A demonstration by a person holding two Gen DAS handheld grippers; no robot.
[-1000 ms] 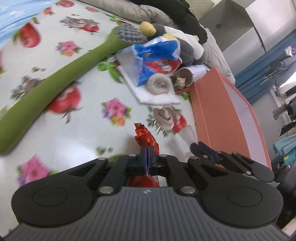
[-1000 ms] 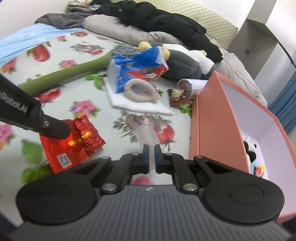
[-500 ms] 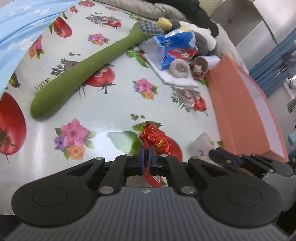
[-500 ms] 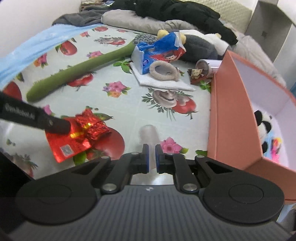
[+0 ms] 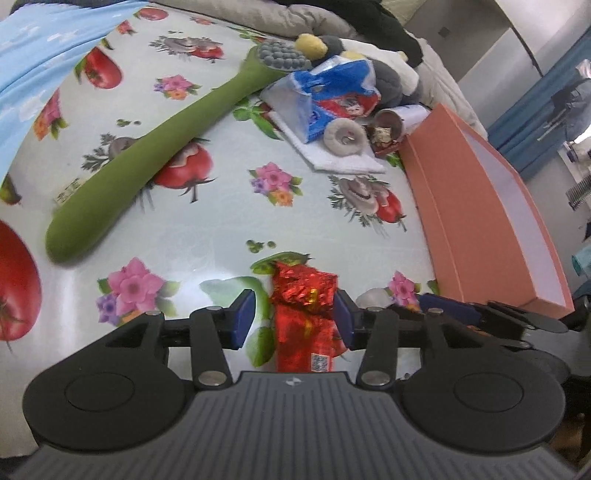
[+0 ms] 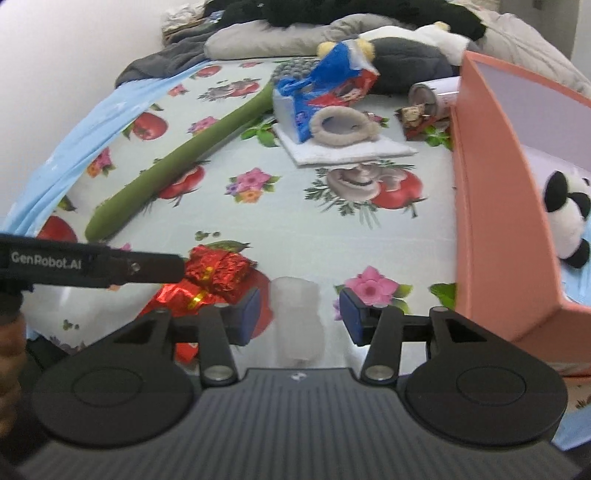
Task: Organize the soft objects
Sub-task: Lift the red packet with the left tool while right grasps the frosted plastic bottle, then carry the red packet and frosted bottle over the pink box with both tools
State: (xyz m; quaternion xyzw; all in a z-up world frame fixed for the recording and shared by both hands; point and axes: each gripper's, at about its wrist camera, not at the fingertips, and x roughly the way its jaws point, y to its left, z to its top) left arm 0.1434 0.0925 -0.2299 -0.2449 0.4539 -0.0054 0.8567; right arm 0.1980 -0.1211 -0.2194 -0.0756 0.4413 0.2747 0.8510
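Observation:
My left gripper (image 5: 293, 317) is open, its jaws on either side of a red foil snack packet (image 5: 304, 314) that lies on the flowered cloth. The packet also shows in the right wrist view (image 6: 210, 277) beside the left gripper's finger (image 6: 110, 264). My right gripper (image 6: 299, 314) is open, with a whitish translucent soft object (image 6: 295, 317) lying between its jaws. A long green plush (image 5: 159, 147), a blue-red plastic bag (image 5: 332, 96), a beige ring (image 5: 343, 134) on a white cloth (image 5: 343, 162) lie farther back.
An orange box (image 6: 491, 206) stands at the right, with a panda plush (image 6: 569, 218) inside. A tipped can (image 6: 432, 94) and a grey-yellow plush (image 6: 399, 55) lie behind the bag. Bedding and dark clothes (image 6: 332, 14) pile at the back. A blue sheet (image 5: 40, 55) edges the left.
Both grippers have opened. The left one has let go of the red packet, which now lies on the cloth between its jaws. The right gripper has moved nearer the box front.

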